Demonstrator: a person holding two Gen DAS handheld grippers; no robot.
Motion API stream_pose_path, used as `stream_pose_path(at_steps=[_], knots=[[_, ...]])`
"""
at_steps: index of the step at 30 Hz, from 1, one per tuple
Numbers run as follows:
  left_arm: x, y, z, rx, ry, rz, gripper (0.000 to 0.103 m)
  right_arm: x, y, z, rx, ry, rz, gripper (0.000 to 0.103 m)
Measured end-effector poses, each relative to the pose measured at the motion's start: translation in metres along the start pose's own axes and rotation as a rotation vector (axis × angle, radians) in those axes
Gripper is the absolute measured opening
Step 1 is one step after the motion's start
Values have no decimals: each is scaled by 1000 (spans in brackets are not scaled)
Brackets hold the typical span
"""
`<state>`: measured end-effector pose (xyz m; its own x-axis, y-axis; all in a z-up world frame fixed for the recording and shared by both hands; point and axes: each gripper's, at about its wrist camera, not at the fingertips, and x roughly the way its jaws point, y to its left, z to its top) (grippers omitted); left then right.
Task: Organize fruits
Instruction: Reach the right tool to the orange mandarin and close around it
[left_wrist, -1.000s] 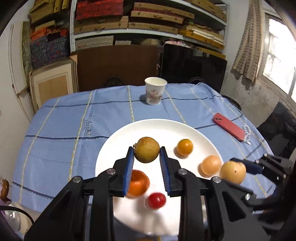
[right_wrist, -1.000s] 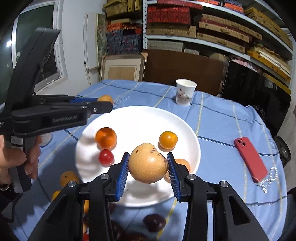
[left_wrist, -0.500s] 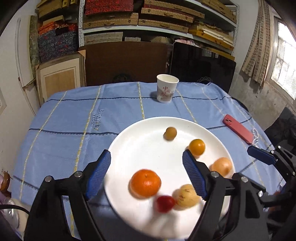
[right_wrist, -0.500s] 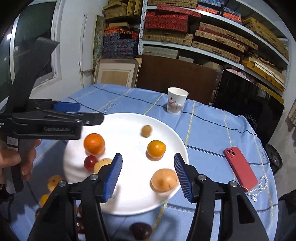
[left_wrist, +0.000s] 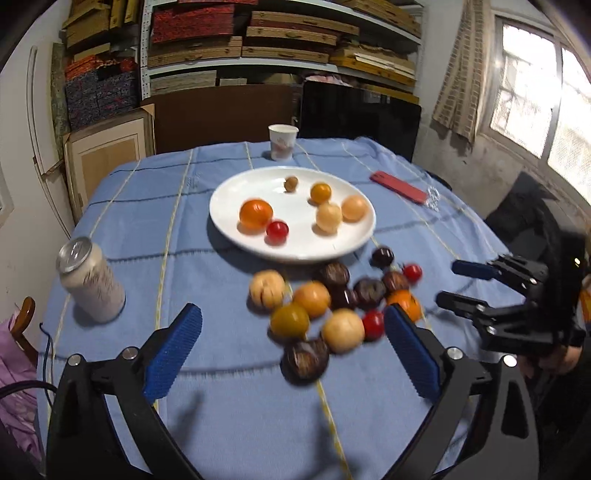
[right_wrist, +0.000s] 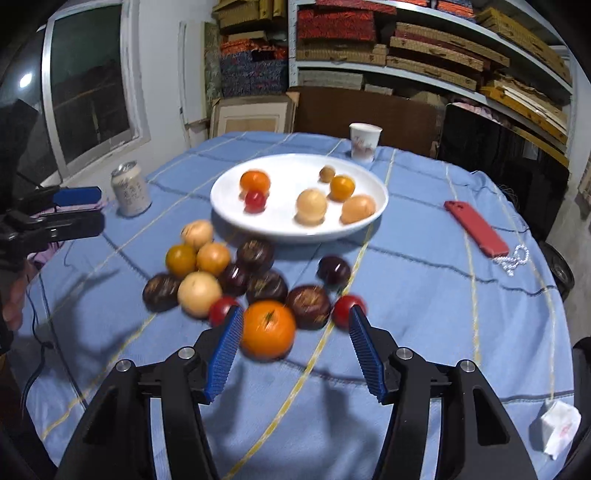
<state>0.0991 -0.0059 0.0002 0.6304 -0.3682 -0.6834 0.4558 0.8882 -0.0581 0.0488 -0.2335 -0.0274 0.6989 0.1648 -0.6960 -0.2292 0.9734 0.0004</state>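
A white plate (left_wrist: 229, 218) (right_wrist: 382, 199) holds several fruits: an orange (left_wrist: 256, 213), a red cherry tomato (left_wrist: 277, 229), two pale yellow fruits, a small orange and a small brown fruit (left_wrist: 291, 183). In front of the plate a pile of loose fruit (left_wrist: 325, 302) (right_wrist: 236, 277) lies on the blue cloth: dark purple, yellow, orange and red ones. My left gripper (left_wrist: 293, 347) is open and empty, above the near edge of the pile. My right gripper (right_wrist: 295, 347) is open and empty, with a big orange (right_wrist: 268, 329) just ahead between its fingers, untouched.
A drink can (left_wrist: 90, 280) (right_wrist: 131, 194) stands at the left. A paper cup (left_wrist: 282, 142) (right_wrist: 365, 142) stands behind the plate. A red phone (left_wrist: 397, 186) (right_wrist: 476, 229) with a bead chain lies at the right. A crumpled white paper (right_wrist: 559, 428) lies near right.
Both grippers let their fruits go onto the plate, opened wide and pulled back toward me. The loose fruit pile has come into view in front of them.
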Motion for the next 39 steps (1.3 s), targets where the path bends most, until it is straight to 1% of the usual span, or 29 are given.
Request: stream_pose_path(at_steps=[2, 6, 9, 12, 16, 21, 24, 26, 28, 30, 33, 37, 39], knots=[[-4, -5, -14, 10, 14, 18, 97, 6, 8, -5, -13, 15, -25, 60], [-5, -3, -32, -24, 34, 24, 97, 19, 16, -7, 26, 43, 6, 59], [-5, 1, -41, -31, 41, 41, 97, 23, 22, -7, 18, 42, -4, 59], [-7, 4, -41, -30, 31, 55, 97, 28, 26, -9, 18, 50, -1, 59], [-9, 8, -43, -43, 29, 53, 97, 31, 24, -12, 18, 55, -24, 59], [-5, 9, -44, -50, 31, 52, 97, 31, 23, -11, 24, 35, -46, 59], [-3, 12, -47, -64, 32, 50, 97, 37, 22, -10, 28, 44, -58, 59], [-2, 12, -48, -66, 38, 50, 97, 42, 21, -8, 37, 56, -50, 59], [-1, 12, -50, -63, 41, 53, 97, 46, 21, -8, 48, 67, -12, 46], [-2, 12, -50, -60, 38, 57, 97, 46, 23, -8, 38, 64, -24, 46], [-2, 12, -51, -56, 38, 62, 97, 43, 21, -10, 53, 59, -15, 45], [2, 10, -50, -41, 50, 64, 97, 28, 18, -14, 66, 15, -26, 45], [6, 6, -50, -16, 57, 71, 97, 16, 15, -17, 88, -13, -21, 45]])
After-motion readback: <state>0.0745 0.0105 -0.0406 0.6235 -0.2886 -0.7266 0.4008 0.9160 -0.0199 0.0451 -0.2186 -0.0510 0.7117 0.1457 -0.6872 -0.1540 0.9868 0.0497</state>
